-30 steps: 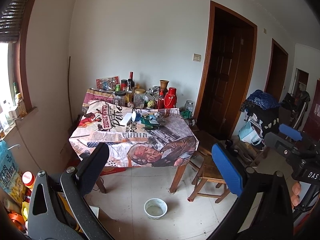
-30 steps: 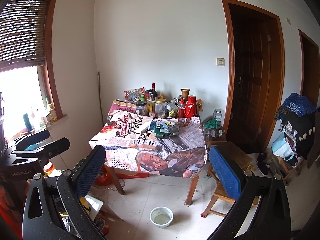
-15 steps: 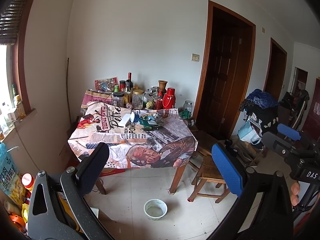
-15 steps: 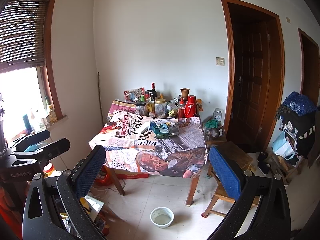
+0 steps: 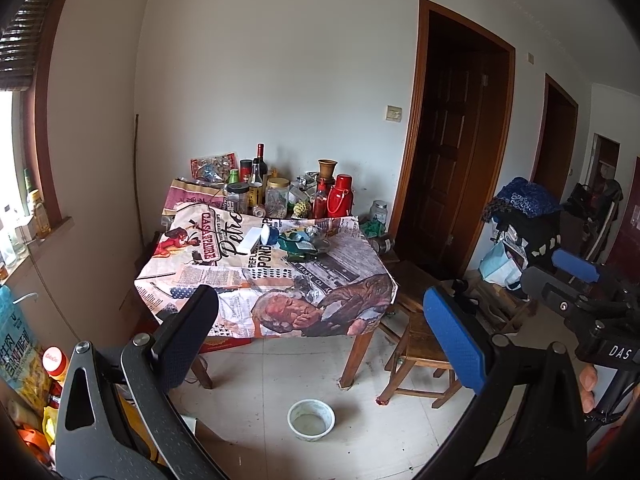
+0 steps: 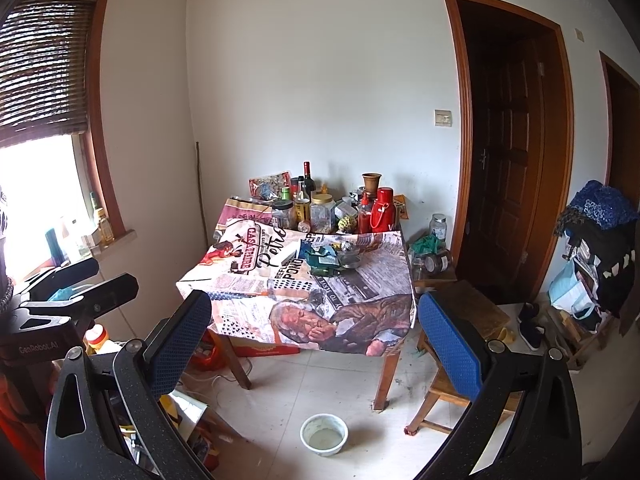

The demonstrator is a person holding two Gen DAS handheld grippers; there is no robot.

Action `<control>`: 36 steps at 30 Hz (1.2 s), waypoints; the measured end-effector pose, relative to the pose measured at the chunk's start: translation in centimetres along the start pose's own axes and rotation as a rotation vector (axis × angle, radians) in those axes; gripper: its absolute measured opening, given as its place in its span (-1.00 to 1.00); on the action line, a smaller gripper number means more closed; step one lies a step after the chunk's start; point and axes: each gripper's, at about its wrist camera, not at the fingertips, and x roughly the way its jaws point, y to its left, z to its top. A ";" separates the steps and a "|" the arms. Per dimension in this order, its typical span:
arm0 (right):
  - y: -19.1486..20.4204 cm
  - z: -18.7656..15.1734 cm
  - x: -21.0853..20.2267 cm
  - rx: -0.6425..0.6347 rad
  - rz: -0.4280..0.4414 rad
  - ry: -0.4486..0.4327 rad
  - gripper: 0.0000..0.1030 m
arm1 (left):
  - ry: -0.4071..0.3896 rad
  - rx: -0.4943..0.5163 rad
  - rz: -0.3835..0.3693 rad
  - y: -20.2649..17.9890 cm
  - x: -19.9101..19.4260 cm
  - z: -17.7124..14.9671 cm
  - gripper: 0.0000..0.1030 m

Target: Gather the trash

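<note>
A table (image 5: 224,276) (image 6: 360,280) under a printed newspaper-style cloth stands against the far wall. Near its middle lies a loose pile of green wrappers and crumpled foil (image 5: 302,242) (image 6: 328,258), beside a white box (image 5: 249,241). My left gripper (image 5: 320,328) is open and empty, well short of the table. My right gripper (image 6: 316,328) is open and empty, equally far back. Each gripper shows at the edge of the other's view.
Bottles, jars and a red thermos (image 5: 340,200) (image 6: 384,210) crowd the table's back edge. A white bowl (image 5: 311,419) (image 6: 323,434) sits on the tiled floor before the table. A wooden stool (image 5: 416,344) stands right of it. Clutter lines the left wall below the window.
Both views have shifted only slightly; the table sits marginally lower and closer in the left wrist view. Both grippers stay open and empty.
</note>
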 end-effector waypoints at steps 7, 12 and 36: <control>-1.4 0.3 1.2 -0.008 0.010 -0.001 1.00 | -0.005 0.000 0.013 -1.2 1.5 0.8 1.00; -3.0 0.7 2.2 -0.011 0.015 -0.002 1.00 | -0.010 -0.009 0.022 -2.4 3.0 1.4 1.00; -5.6 5.4 15.9 0.044 -0.104 0.054 1.00 | 0.015 0.005 -0.012 2.8 20.2 8.5 1.00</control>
